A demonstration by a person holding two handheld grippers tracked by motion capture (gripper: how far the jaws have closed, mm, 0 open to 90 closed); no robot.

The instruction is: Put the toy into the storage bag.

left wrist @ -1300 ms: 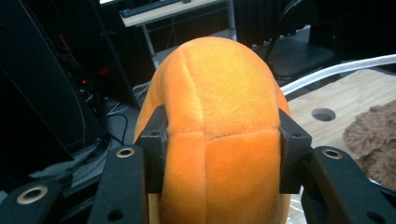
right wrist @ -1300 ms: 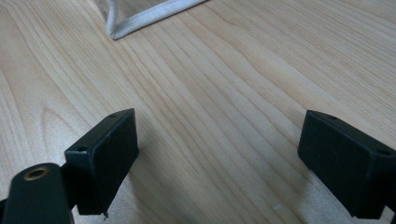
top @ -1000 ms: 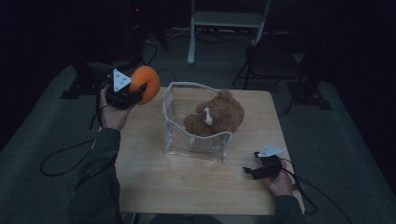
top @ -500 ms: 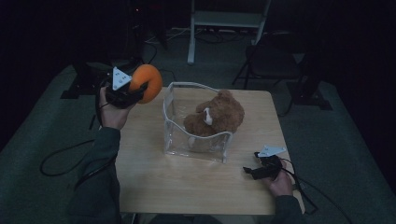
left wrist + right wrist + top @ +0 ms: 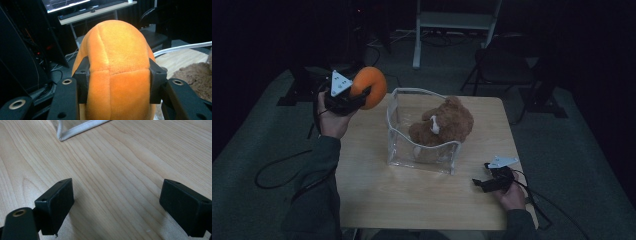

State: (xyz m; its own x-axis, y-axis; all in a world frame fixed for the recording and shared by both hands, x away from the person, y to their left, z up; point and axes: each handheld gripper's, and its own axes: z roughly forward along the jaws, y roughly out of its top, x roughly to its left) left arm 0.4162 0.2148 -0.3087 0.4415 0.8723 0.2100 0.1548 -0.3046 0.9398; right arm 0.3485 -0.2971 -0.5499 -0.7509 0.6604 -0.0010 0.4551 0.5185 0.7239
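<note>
Upper left of high view, left gripper (image 5: 362,95) pinches orange plush (image 5: 369,87) beside bag (image 5: 422,150). Prob. next: lift over rim, drop w/ bear (image 5: 443,126). Right gripper (image 5: 482,184) spread, idle on table (image 5: 377,190).

- The plush ball (image 5: 117,72) is bright orange, with darker seam lines crossing its fuzzy surface.
- The teddy bear (image 5: 447,127) is warm brown, with a pale patch at its ear.
- The pouch (image 5: 422,145) is clear plastic edged in white piping.
- The bench (image 5: 412,195) is light wood with fine tan grain lines.
- The left gripper (image 5: 117,82) is black, with brass-coloured rings in its arms and a grey three-cornered plate dotted white.
- The right gripper (image 5: 117,205) is black too, with one brass-coloured ring.
- The sleeve (image 5: 314,190) is dark grey-green.
- The floor (image 5: 257,150) is dull grey-green carpet, crossed by black cable.
- The frame (image 5: 452,20) beyond the bench is pale grey.
</note>
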